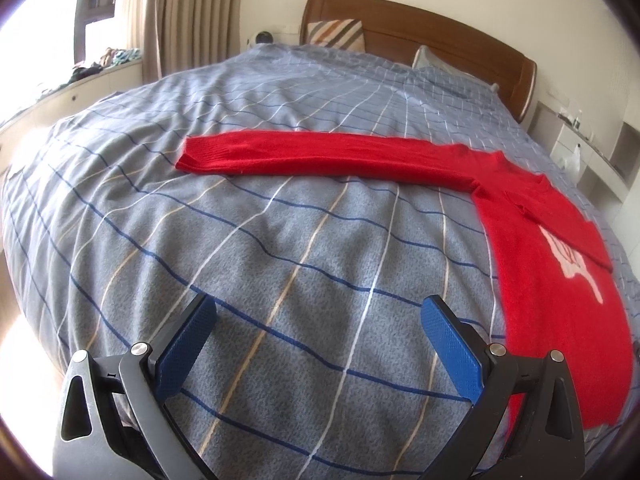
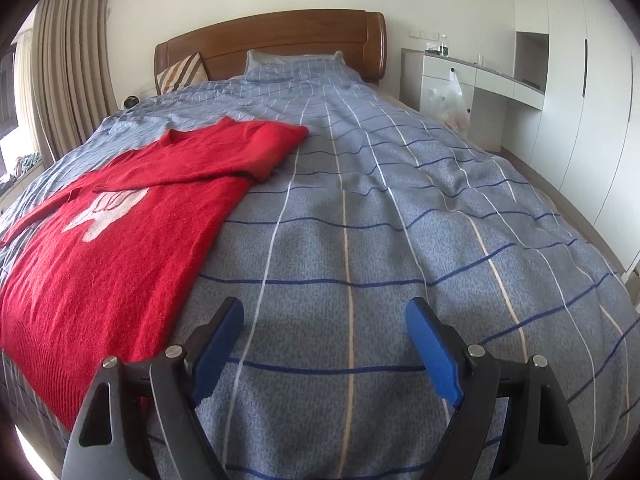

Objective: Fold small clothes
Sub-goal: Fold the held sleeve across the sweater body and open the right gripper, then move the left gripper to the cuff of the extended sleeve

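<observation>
A red knit sweater (image 1: 552,264) with a white motif lies flat on the blue checked bed cover (image 1: 280,240). Its left sleeve (image 1: 320,156) stretches straight out to the left. In the right wrist view the sweater (image 2: 120,248) lies at the left, with its right sleeve (image 2: 224,160) folded across the chest. My left gripper (image 1: 320,308) is open and empty, low over the cover, left of the sweater's hem. My right gripper (image 2: 324,308) is open and empty, right of the sweater's hem.
A wooden headboard (image 2: 280,36) and pillows (image 2: 296,64) are at the far end. A white desk with a plastic bag (image 2: 452,100) stands at the right of the bed. Curtains (image 1: 188,12) and a window ledge with clutter (image 1: 92,68) are at the left.
</observation>
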The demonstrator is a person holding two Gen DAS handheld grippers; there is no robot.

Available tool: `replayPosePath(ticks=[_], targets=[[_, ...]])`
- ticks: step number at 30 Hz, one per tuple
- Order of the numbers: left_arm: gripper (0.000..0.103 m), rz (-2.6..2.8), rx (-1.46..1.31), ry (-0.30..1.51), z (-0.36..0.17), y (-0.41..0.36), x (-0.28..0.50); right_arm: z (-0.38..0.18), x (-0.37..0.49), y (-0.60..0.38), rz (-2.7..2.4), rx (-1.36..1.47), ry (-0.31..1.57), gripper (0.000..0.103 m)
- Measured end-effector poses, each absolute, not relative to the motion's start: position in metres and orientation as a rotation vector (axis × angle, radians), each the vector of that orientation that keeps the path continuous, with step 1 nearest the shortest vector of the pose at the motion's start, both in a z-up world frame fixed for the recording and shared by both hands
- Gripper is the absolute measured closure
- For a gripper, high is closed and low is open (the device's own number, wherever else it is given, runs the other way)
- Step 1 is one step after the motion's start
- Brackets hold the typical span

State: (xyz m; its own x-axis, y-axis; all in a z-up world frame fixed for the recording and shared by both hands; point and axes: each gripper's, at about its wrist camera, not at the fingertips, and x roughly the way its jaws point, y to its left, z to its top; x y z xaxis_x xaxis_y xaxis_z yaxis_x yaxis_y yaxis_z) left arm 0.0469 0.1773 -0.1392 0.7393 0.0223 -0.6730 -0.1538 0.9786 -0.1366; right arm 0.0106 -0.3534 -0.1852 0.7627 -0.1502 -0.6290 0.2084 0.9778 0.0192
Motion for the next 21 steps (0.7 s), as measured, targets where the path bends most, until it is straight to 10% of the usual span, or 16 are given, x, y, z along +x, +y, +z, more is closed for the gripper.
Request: replayPosePath(ticks=[21], targets=[[0.001, 0.089, -0.172, 0.74, -0.1407, 0.1744, 0.0497, -0.1915, 0.0118, -0.3609, -0.201, 0.132, 0.708, 0.02]])
